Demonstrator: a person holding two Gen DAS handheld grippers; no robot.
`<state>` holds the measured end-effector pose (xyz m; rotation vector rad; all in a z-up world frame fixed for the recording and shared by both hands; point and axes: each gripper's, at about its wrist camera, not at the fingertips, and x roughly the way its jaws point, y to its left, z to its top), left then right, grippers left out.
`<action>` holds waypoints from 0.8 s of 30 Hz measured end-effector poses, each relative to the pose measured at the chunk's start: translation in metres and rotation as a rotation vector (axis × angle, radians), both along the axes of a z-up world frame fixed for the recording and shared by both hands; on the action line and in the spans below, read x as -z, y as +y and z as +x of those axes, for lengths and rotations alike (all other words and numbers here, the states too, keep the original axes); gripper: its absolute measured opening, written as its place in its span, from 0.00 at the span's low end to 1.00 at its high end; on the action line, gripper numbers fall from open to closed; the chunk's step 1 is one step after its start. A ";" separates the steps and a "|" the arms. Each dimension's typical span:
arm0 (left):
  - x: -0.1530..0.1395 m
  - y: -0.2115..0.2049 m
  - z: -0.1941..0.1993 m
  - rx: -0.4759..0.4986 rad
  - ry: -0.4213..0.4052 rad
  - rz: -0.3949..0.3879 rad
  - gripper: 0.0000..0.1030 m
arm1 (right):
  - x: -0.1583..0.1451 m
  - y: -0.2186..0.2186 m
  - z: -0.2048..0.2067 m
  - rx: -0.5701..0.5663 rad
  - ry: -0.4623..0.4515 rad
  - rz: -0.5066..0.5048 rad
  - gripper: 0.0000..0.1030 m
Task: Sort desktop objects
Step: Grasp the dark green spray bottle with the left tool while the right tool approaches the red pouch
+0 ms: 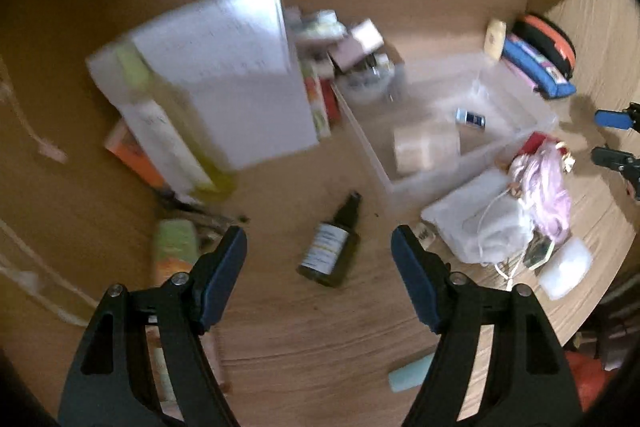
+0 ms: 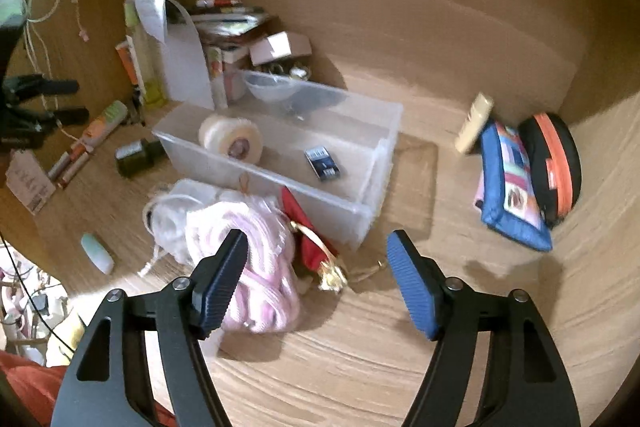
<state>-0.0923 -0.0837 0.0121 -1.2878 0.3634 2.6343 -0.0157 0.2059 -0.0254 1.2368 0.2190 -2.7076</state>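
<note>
We've got both grippers spread wide with nothing in them. Left gripper (image 1: 318,247) hangs over the dark bottle (image 1: 331,243), lying on the worktop (image 1: 320,327) just left of the clear bin (image 2: 360,203). Right gripper (image 2: 316,251) hangs beside the pink doll (image 2: 256,263), right in front of that bin.

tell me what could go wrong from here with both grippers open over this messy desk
1. The dark bottle lies on its side ahead of the open left gripper; a nudge from one finger could likely roll it away.
2. The white cord is tangled with the pink bundle under the open right gripper; lifting one may drag the other.
3. The white file holder leans over stacked things and might tip if bumped.
</note>
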 end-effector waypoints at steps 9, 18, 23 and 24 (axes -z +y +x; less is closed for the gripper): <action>0.059 0.003 -0.037 -0.069 -0.120 -0.030 0.72 | 0.035 0.013 -0.004 0.006 -0.079 0.012 0.67; 0.083 0.009 -0.041 -0.063 -0.159 -0.055 0.65 | 0.051 0.010 -0.027 -0.038 -0.095 0.008 0.62; 0.089 0.007 -0.043 -0.069 -0.167 -0.040 0.54 | 0.053 0.008 -0.037 -0.066 -0.098 0.001 0.33; 0.089 0.007 -0.043 -0.070 -0.164 -0.033 0.53 | 0.054 0.008 -0.039 -0.070 -0.107 -0.005 0.30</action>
